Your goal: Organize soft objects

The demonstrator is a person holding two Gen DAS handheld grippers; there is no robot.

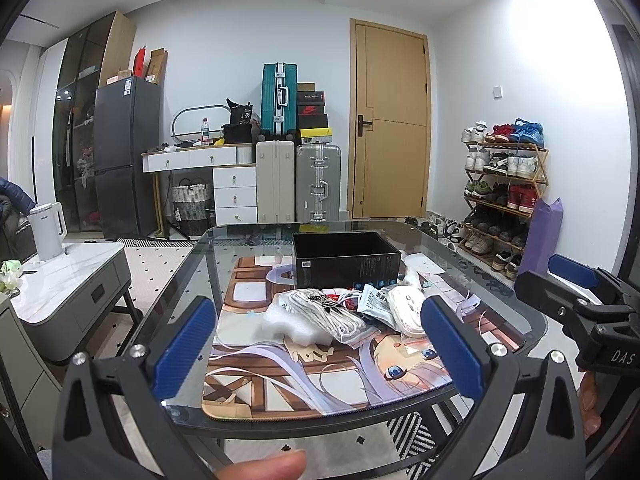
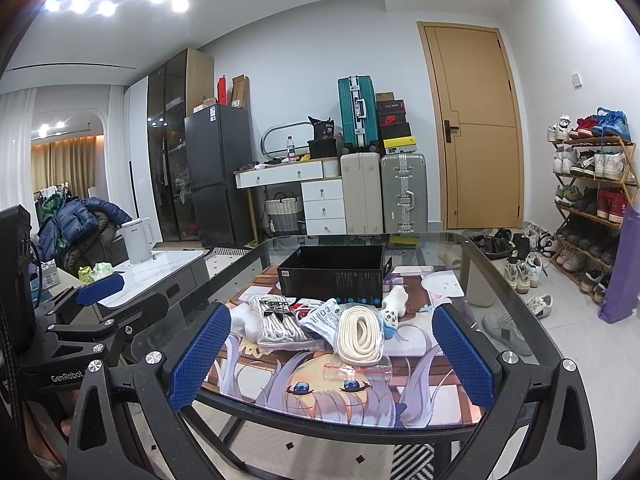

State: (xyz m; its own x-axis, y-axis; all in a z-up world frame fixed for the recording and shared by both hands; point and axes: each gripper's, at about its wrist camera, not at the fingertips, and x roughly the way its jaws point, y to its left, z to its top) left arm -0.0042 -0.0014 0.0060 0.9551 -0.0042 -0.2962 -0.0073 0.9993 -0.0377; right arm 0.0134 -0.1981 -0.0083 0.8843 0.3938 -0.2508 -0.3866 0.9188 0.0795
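Note:
A pile of soft things lies on the printed mat (image 1: 304,380) of a glass table (image 2: 500,280): a bagged bundle of white laces (image 2: 278,322) with a black logo, a bagged cream lace coil (image 2: 360,334), a foil pouch (image 2: 324,316), a white foam piece (image 1: 288,316) and a small white sock (image 2: 394,300). Behind them stands an open black box (image 2: 336,276). My left gripper (image 1: 320,348) hangs open before the pile, holding nothing. My right gripper (image 2: 332,352) is open too, nearer the cream coil. The same coil (image 1: 404,312) shows in the left wrist view.
A side table (image 1: 64,280) with a white kettle (image 1: 48,230) stands to the left. A shoe rack (image 2: 592,200) and loose shoes fill the right. Suitcases (image 1: 298,180), a fridge (image 1: 124,152), drawers and a wooden door (image 1: 394,120) line the far wall.

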